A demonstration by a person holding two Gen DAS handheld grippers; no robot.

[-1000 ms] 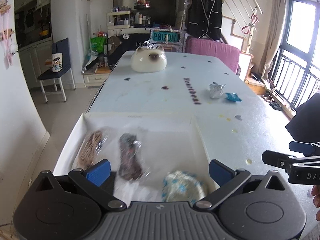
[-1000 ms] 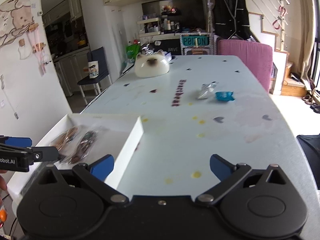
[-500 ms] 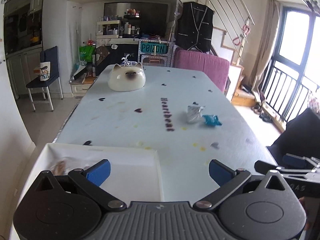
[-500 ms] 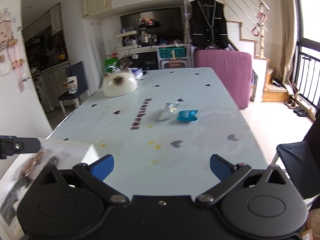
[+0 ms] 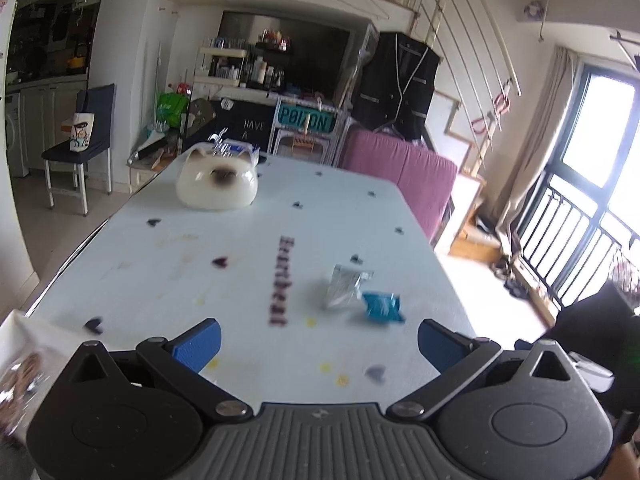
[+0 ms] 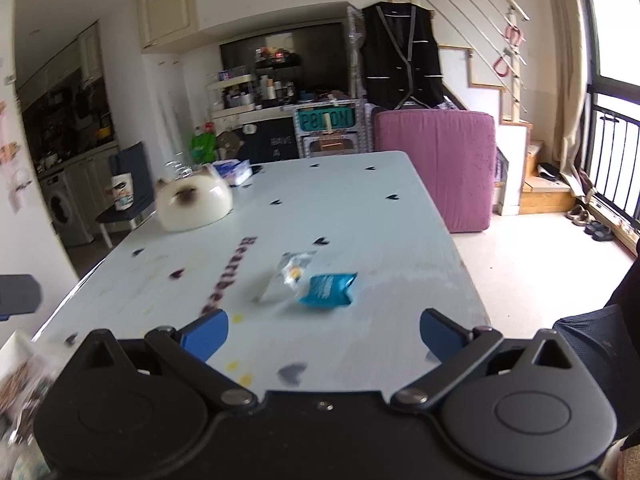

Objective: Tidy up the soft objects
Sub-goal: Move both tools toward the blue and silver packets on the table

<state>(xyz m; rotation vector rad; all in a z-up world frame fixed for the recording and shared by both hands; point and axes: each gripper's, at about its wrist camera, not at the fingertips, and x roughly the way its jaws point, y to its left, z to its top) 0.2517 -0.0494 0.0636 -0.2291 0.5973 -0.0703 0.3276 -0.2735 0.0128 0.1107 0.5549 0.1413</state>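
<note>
Both cameras have swung away from the white tray (image 5: 16,324), now only at the left edge. The left gripper (image 5: 318,340) and right gripper (image 6: 322,330) are spread wide and hold nothing. A clear packet (image 6: 290,270) touches a blue packet (image 6: 330,290) on the surface (image 5: 248,264).

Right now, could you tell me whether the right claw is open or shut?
Open. The right claw has its blue fingertips spread wide apart, with nothing between them but bare table.
</note>
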